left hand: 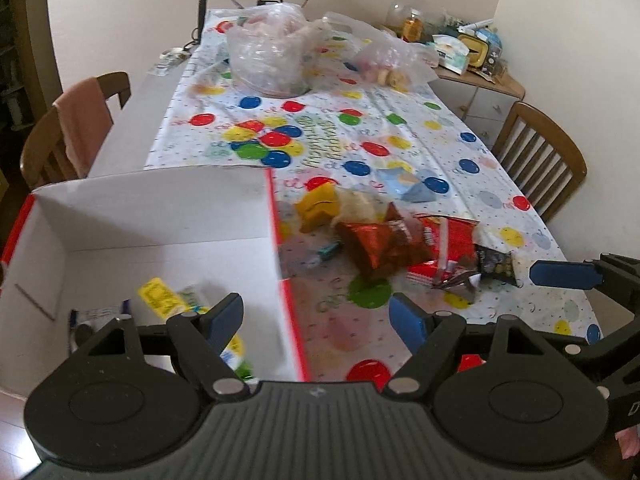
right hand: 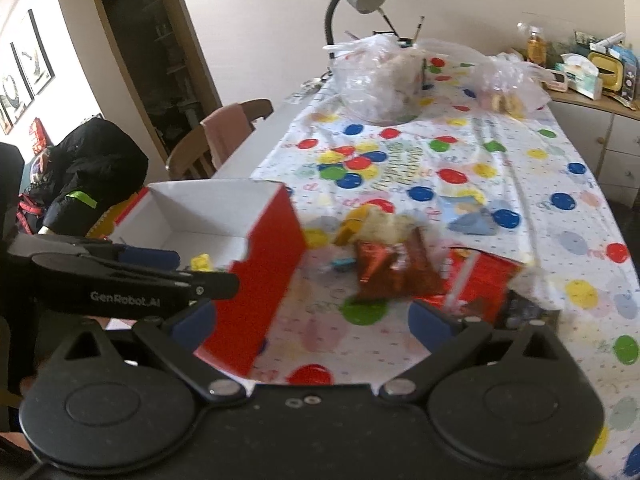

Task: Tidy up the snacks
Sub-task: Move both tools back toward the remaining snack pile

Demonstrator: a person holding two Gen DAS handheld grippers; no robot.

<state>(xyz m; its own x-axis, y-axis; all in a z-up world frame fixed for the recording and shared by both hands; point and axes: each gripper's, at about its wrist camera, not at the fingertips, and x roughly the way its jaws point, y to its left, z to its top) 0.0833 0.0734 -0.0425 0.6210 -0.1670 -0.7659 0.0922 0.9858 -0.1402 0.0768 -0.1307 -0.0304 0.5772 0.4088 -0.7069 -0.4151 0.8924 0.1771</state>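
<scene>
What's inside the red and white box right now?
Inside the box: a yellow packet, a green-and-white wrapper and a white-and-blue packet. The left hand-held gripper hides the near floor.

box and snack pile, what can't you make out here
- Box floor: left wrist view, near part hidden by the left gripper.
- Packets in box: labels blurred.
- Snack pile: right wrist view, motion-blurred, brands unreadable; right gripper covers its near edge.
</scene>
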